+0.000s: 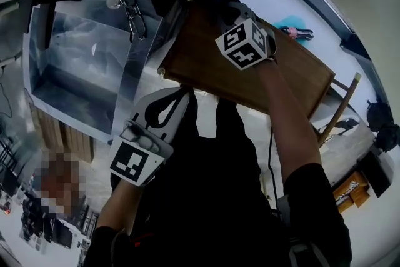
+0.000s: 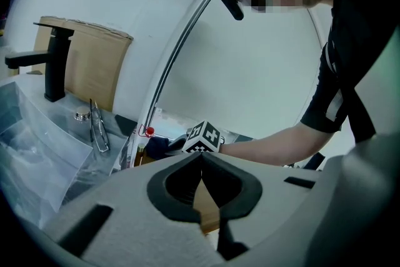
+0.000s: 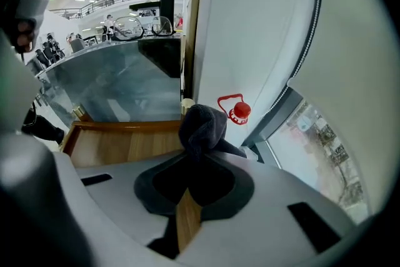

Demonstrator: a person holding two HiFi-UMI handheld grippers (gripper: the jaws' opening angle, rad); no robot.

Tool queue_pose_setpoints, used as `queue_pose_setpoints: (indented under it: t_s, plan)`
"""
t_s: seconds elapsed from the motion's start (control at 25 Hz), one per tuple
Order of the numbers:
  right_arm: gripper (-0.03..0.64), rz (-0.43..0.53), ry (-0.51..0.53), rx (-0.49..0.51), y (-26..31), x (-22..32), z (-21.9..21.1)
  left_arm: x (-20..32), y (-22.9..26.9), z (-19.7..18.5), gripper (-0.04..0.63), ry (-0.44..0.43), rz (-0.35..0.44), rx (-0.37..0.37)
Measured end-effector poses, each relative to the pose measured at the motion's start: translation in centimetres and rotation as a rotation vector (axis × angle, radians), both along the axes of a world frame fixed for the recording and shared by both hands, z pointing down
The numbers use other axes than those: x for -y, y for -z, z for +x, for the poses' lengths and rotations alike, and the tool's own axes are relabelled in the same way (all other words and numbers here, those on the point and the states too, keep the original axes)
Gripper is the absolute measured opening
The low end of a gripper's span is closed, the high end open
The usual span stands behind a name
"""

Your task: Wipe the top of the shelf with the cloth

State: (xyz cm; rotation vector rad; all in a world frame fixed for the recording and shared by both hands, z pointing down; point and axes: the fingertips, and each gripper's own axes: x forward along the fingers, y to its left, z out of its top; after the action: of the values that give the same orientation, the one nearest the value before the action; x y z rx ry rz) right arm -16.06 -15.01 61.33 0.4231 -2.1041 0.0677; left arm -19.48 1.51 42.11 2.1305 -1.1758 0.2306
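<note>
The dark cloth (image 3: 203, 125) sits bunched at the far corner of the wooden shelf (image 1: 206, 65) top, pinched in the right gripper (image 3: 200, 150), whose jaws are closed on it. The right arm reaches straight out over the shelf. The left gripper (image 2: 201, 156) hangs off the shelf's near edge on a bent arm, jaws together with nothing between them. A sink (image 1: 69, 59) stands beside the shelf.

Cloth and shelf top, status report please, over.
Right gripper shut on dark cloth at shelf top far corner. Left gripper shut, empty, short of the near edge. Glasses on sink counter, not on the shelf.
</note>
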Motion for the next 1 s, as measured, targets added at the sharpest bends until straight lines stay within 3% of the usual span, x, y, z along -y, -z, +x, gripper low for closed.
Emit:
queue_pose_setpoints:
  t_s: [0.36, 1.0]
  plan:
    - [0.026, -0.012, -0.053, -0.012, -0.1, -0.2, 3.7, 0.1, 0.3, 2.9, 0.02, -0.049, 0.002, 0.002]
    - [0.026, -0.029, -0.204, -0.038, -0.1, -0.7, 15.5, 0.8, 1.0, 11.2, 0.02, -0.175, 0.019, 0.003]
